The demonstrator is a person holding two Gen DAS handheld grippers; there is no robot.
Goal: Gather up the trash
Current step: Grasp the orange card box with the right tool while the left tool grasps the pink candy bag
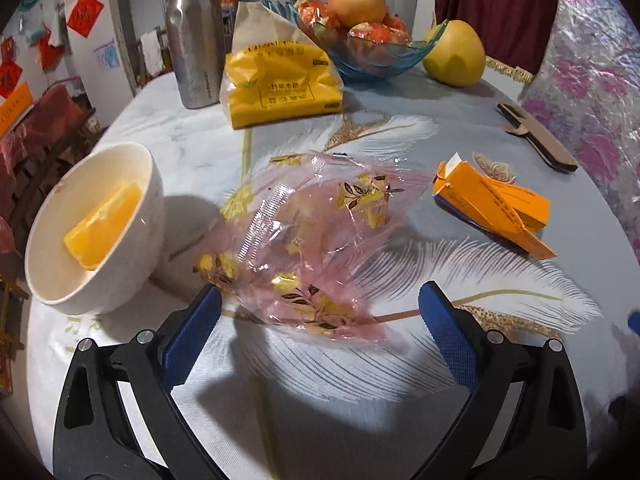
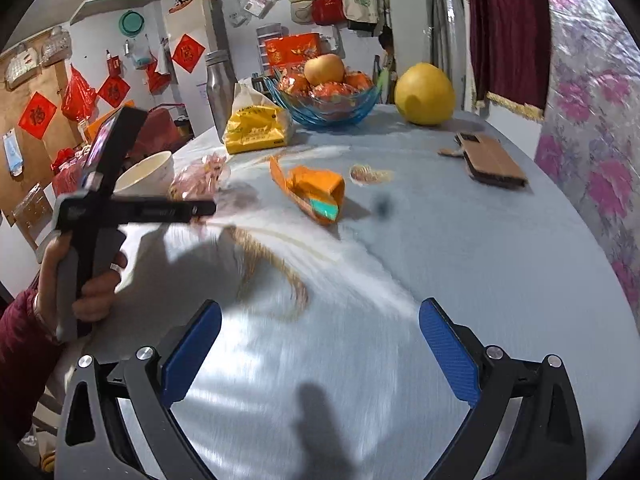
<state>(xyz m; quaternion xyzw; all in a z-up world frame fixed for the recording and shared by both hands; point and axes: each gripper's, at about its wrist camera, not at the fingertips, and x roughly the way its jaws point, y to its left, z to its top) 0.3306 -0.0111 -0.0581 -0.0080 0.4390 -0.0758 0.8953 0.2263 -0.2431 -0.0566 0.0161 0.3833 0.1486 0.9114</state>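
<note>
A crumpled pink clear wrapper with gold leaf print lies on the tablecloth, its near end between my left gripper's blue pads; that gripper is open and low over the table. A torn orange carton lies to the right of the wrapper. A white bowl at the left holds an orange piece. My right gripper is open over bare cloth, well short of the orange carton. The pink wrapper shows at the left of the right wrist view, partly behind the left hand-held gripper body.
At the back stand a steel bottle, a yellow tissue pack, a blue glass fruit bowl and a pomelo. A brown cardboard piece lies near the right edge. A person's hand grips the left tool.
</note>
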